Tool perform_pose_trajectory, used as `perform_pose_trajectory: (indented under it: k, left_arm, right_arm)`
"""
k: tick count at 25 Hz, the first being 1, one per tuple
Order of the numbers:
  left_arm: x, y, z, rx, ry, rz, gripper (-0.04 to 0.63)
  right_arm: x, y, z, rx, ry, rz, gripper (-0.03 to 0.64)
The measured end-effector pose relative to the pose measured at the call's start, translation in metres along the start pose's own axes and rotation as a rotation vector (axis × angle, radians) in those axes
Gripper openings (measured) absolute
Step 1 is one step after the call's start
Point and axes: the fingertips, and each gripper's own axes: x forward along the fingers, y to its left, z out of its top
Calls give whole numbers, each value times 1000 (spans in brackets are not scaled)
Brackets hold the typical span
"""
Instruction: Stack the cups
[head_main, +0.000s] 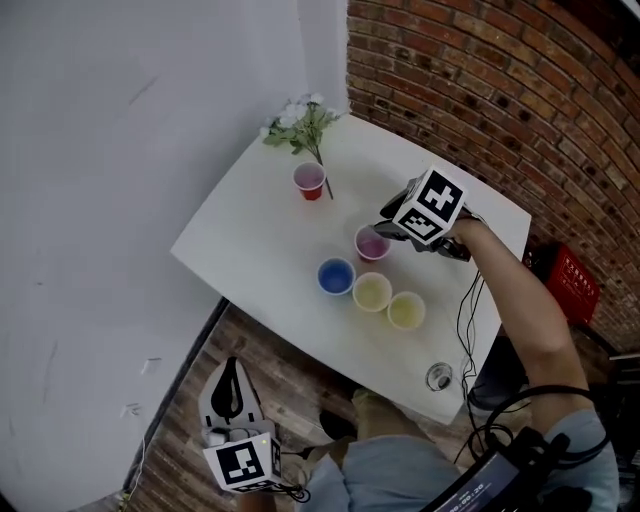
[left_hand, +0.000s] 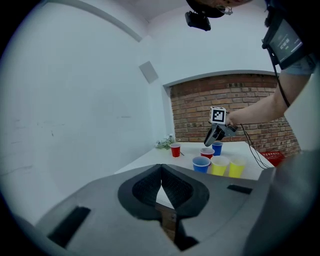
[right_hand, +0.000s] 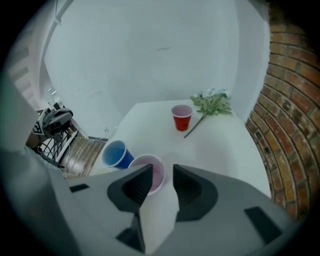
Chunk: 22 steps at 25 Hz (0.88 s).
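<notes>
On the white table (head_main: 250, 230) stand a lone red cup (head_main: 311, 181), a second red cup (head_main: 371, 243) with a pale inside, a blue cup (head_main: 336, 276) and two yellow cups (head_main: 372, 292) (head_main: 407, 311). Another blue cup (left_hand: 217, 148) shows only in the left gripper view, behind the second red cup (left_hand: 207, 152). My right gripper (head_main: 388, 225) hovers at that red cup's right side. In the right gripper view its jaws (right_hand: 162, 172) stand open with nothing between them, the cup's rim (right_hand: 152, 172) just beyond the left fingertip. My left gripper (head_main: 232, 375) (left_hand: 161, 170) is shut and empty, held off the table's near-left edge.
A sprig of artificial flowers (head_main: 300, 125) lies at the table's far corner beside the lone red cup. A brick wall (head_main: 480, 80) runs along the right, a white wall along the left. A small round object (head_main: 438, 377) sits at the near edge. A red crate (head_main: 572, 285) stands on the floor.
</notes>
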Motion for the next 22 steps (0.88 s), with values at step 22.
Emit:
perform_pose_trajectory:
  k: [22]
  left_arm:
    - [-8,-10,9,16,-20,7,9]
  right_arm:
    - [-7,-1,10,108,-16,23,29]
